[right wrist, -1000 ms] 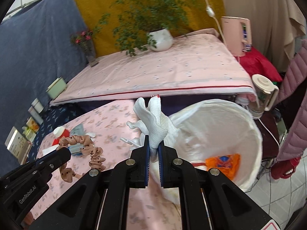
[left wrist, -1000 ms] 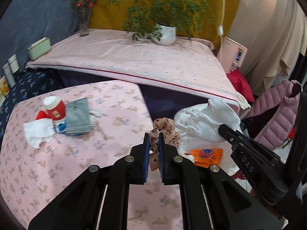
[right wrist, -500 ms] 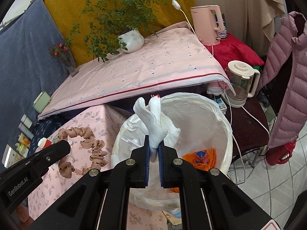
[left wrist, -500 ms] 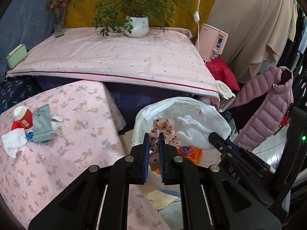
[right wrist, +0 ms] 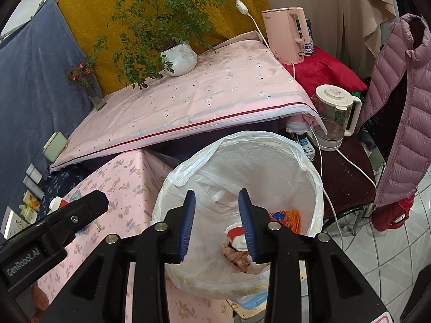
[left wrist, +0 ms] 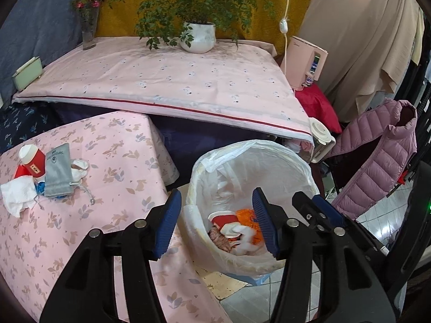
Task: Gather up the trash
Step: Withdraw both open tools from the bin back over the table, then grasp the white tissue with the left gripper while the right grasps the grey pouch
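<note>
My left gripper (left wrist: 215, 215) hangs over the white-lined trash bin (left wrist: 309, 172), jaws opening with nothing between them. My right gripper (right wrist: 216, 210) is beside it over the same bin (right wrist: 315, 177), jaws also opening and empty. At the bottom of the bin lie a pink scrunchie (left wrist: 221, 239), a white tissue (left wrist: 246, 238), a red-and-white cup piece (left wrist: 225, 222) and an orange wrapper (right wrist: 289, 216). On the pink floral table (left wrist: 107, 202) to the left remain a red cup (left wrist: 31, 158), a grey pouch (left wrist: 58, 172) and a crumpled white tissue (left wrist: 17, 195).
Behind the bin a higher pink-covered surface (left wrist: 175, 80) carries a potted plant (left wrist: 198, 36) and a vase (left wrist: 87, 31). A glass kettle (right wrist: 334, 113), a pink dispenser (right wrist: 288, 33) and a purple jacket (right wrist: 404, 107) crowd the right. Tiled floor (right wrist: 390, 255) lies at lower right.
Both grippers swung from the table to over the bin, then opened. The scrunchie left the left jaws and the white tissue left the right jaws; both now lie in the bin.
</note>
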`<control>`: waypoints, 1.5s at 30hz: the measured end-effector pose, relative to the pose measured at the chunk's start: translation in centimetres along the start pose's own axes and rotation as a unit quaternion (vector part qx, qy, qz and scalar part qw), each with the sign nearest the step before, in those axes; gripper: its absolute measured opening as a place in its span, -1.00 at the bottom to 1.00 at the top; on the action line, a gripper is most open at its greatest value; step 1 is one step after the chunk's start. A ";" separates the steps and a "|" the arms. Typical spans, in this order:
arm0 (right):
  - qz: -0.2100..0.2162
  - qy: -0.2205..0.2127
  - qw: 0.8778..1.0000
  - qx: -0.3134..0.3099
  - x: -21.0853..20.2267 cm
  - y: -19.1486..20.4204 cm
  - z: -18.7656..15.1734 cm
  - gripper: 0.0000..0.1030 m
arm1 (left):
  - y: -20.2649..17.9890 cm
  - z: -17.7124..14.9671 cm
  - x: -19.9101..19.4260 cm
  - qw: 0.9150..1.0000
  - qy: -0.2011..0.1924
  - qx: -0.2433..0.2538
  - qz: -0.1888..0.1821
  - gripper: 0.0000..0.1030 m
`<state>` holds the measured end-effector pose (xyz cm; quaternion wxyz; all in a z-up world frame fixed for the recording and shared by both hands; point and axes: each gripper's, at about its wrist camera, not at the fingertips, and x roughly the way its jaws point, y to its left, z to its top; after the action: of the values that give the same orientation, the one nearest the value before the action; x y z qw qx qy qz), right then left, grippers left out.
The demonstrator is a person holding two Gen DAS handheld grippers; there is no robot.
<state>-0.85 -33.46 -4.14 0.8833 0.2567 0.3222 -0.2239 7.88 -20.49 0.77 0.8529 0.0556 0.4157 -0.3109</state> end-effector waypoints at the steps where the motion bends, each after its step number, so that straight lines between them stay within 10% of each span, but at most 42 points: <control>1: 0.000 -0.001 1.000 -0.002 0.0 0.2 0.0 -0.24 | 0.4 -0.1 0.0 1.000 0.001 -0.004 0.003 0.01; 28: 0.057 0.023 0.992 -0.109 0.6 12.3 -2.2 -0.04 | 13.2 -1.7 -3.4 0.988 -0.021 -0.115 0.100 0.36; 45: 0.106 0.061 0.977 -0.172 3.0 22.0 -5.4 0.09 | 27.3 -5.7 -6.1 0.953 -0.025 -0.227 0.199 0.58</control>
<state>11.11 -14.07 -3.00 0.9116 0.1470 0.3800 -0.0541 16.99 6.32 -2.89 0.8977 -0.0652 0.4344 -0.0339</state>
